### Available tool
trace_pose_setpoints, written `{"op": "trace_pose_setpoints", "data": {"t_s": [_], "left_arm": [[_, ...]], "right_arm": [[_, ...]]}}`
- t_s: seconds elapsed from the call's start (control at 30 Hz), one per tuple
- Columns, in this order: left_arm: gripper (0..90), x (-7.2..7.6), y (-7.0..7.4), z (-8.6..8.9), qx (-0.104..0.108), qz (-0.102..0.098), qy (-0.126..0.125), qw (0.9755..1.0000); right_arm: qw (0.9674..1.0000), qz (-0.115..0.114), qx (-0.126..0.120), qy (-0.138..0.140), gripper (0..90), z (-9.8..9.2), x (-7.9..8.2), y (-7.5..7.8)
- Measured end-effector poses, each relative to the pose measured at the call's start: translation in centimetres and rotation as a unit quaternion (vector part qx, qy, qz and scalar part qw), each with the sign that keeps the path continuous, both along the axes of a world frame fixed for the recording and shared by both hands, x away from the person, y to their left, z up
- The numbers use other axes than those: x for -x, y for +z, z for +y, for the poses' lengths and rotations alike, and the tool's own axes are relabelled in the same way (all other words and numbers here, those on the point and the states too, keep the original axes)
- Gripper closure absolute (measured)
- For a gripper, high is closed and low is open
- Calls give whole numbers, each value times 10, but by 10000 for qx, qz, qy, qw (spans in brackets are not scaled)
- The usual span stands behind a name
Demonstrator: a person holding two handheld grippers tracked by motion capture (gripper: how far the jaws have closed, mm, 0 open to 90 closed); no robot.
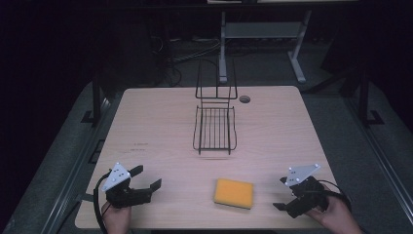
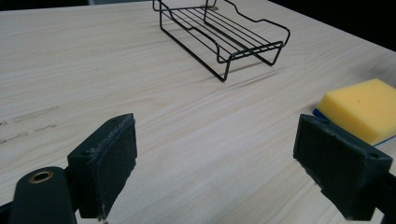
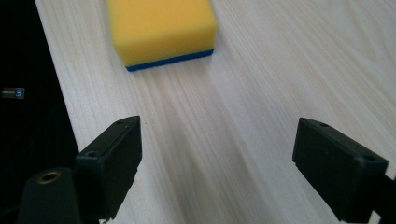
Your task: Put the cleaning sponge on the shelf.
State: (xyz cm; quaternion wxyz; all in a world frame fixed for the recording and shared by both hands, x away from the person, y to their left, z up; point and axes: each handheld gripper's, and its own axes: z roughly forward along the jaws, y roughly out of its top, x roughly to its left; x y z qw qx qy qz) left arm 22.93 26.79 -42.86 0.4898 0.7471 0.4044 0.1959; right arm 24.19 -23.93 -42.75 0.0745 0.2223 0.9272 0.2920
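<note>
The sponge (image 1: 234, 193), yellow over a blue base, lies flat on the table (image 1: 146, 126) near its near edge, between the left gripper (image 1: 148, 178) and right gripper (image 1: 282, 193). Both grippers' jaws are spread wide, holding nothing. A wire rack (image 1: 214, 129) stands farther back.

The sponge (image 1: 234, 193) lies flat on the surface (image 1: 156, 122) near its front edge, between the left gripper (image 1: 147, 177) and the right gripper (image 1: 281, 193) and apart from both. The wire rack (image 1: 215, 129) stands behind the sponge, toward the far edge. A hole (image 1: 245, 99) sits just right of the rack's far end.
</note>
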Motion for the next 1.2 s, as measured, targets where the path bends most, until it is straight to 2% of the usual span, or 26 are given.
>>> {"op": "trace_pose_setpoints", "data": {"t_s": [0.5,1.2], "left_arm": [[128,1,0,0,4,-9,-5,10000],[128,2,1,2,16,-40,15,10000]], "right_arm": [[9998,27,73,180,155,14,-1,0],[9986,92,156,500,151,40,-6,9]]}}
